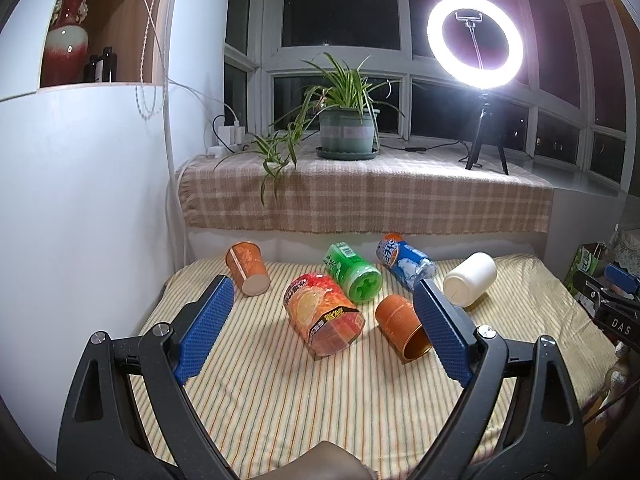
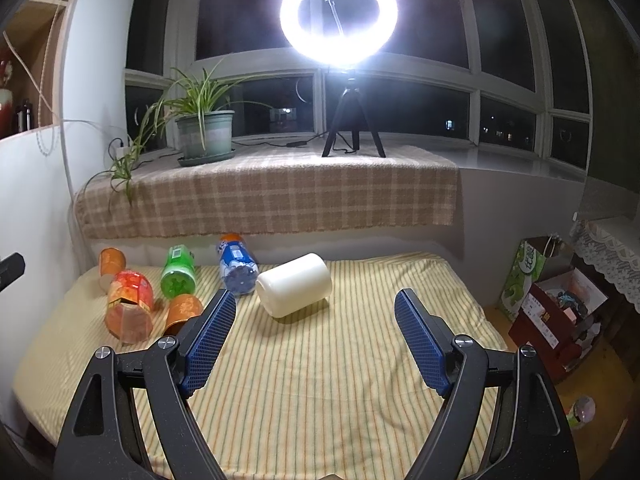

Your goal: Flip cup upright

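Note:
Several containers lie on their sides on the striped table cloth (image 1: 280,400). An orange paper cup (image 1: 247,267) lies at the far left. A second orange cup (image 1: 401,326) lies by the right finger of my left gripper (image 1: 324,292), which is open and empty above the cloth. Between them lies a red-orange drink bottle (image 1: 324,318). A white cup (image 2: 295,289) lies on its side just ahead of my right gripper (image 2: 314,308), which is open and empty. The white cup also shows in the left wrist view (image 1: 470,284).
A green bottle (image 1: 352,272) and a blue bottle (image 1: 404,261) lie behind the cups. A plaid-covered window sill (image 1: 360,196) carries a potted plant (image 1: 346,128) and a ring light (image 1: 476,42). Boxes and a bag (image 2: 556,304) stand right of the table.

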Demonstrator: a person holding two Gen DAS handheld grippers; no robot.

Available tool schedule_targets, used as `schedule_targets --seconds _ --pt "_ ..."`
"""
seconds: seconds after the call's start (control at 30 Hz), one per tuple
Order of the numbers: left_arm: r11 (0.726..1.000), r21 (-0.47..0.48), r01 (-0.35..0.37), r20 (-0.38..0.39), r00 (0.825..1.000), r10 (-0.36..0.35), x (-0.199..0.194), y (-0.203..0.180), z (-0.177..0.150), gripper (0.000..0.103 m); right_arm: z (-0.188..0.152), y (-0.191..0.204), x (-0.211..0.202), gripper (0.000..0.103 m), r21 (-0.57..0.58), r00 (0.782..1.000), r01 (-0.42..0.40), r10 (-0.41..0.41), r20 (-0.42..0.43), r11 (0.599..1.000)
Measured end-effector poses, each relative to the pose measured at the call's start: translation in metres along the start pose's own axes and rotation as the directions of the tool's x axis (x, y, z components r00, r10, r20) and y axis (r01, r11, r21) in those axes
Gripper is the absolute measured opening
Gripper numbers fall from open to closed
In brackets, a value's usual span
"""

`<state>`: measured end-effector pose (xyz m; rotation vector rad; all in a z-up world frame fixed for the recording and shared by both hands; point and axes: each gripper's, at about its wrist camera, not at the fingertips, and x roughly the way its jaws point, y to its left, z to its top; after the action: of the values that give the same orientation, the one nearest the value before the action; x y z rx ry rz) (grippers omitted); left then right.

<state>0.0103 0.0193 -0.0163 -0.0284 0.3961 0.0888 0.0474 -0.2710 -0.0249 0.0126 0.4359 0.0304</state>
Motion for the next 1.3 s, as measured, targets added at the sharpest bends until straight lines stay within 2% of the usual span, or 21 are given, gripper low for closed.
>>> schedule_targets --seconds 0.47,0.6,0.7,0.83,0.93,1.0,1.13,1.2,1.23,1.3 --pt "0.995 -0.081 -0.066 -0.127 0.99 0.056 0.031 0.049 -0.005 0.093 0.0 0.013 0.042 0.082 0.008 0.99 -0.107 0.107 -0.088 0.994" --pt "0.99 -0.124 -0.068 -0.176 0.983 0.045 0.042 0.066 -0.009 0.093 0.002 0.029 0.058 0.082 -0.022 0.977 -0.171 0.166 -0.133 0.985" --pt "0.987 -0.133 -0.088 -0.189 0.98 0.062 0.047 0.075 -0.013 0.093 0.004 0.038 0.069 0.082 -0.021 0.966 -0.21 0.204 -0.162 0.978" --pt "0.984 -0.145 -0.106 -0.199 0.977 0.076 0.047 0.084 -0.015 0.093 0.01 0.06 0.088 0.082 -0.044 0.94 -0.284 0.269 -0.211 0.958" --pt "0.98 -0.157 -0.123 -0.208 0.974 0.089 0.048 0.091 -0.019 0.093 0.017 0.081 0.105 0.082 -0.061 0.907 -0.36 0.333 -0.259 0.931" --pt "0.977 -0.164 -0.133 -0.215 0.972 0.096 0.048 0.097 -0.021 0.093 0.022 0.099 0.122 0.082 -0.059 0.875 -0.414 0.379 -0.302 0.908" --pt "0.972 -0.174 -0.156 -0.229 0.967 0.114 0.048 0.109 -0.027 0.093 0.029 0.126 0.151 0.082 -0.06 0.823 -0.475 0.42 -0.382 0.878" --pt "0.97 -0.178 -0.168 -0.234 0.964 0.124 0.048 0.114 -0.03 0.093 0.032 0.144 0.171 0.082 -0.049 0.77 -0.529 0.456 -0.447 0.847" --pt "0.968 -0.182 -0.173 -0.236 0.963 0.128 0.048 0.118 -0.031 0.093 0.033 0.149 0.177 0.082 -0.042 0.752 -0.543 0.464 -0.467 0.838" --pt "0.965 -0.19 -0.183 -0.239 0.962 0.135 0.047 0.124 -0.033 0.093 0.034 0.17 0.197 0.082 -0.027 0.694 -0.575 0.47 -0.545 0.818"
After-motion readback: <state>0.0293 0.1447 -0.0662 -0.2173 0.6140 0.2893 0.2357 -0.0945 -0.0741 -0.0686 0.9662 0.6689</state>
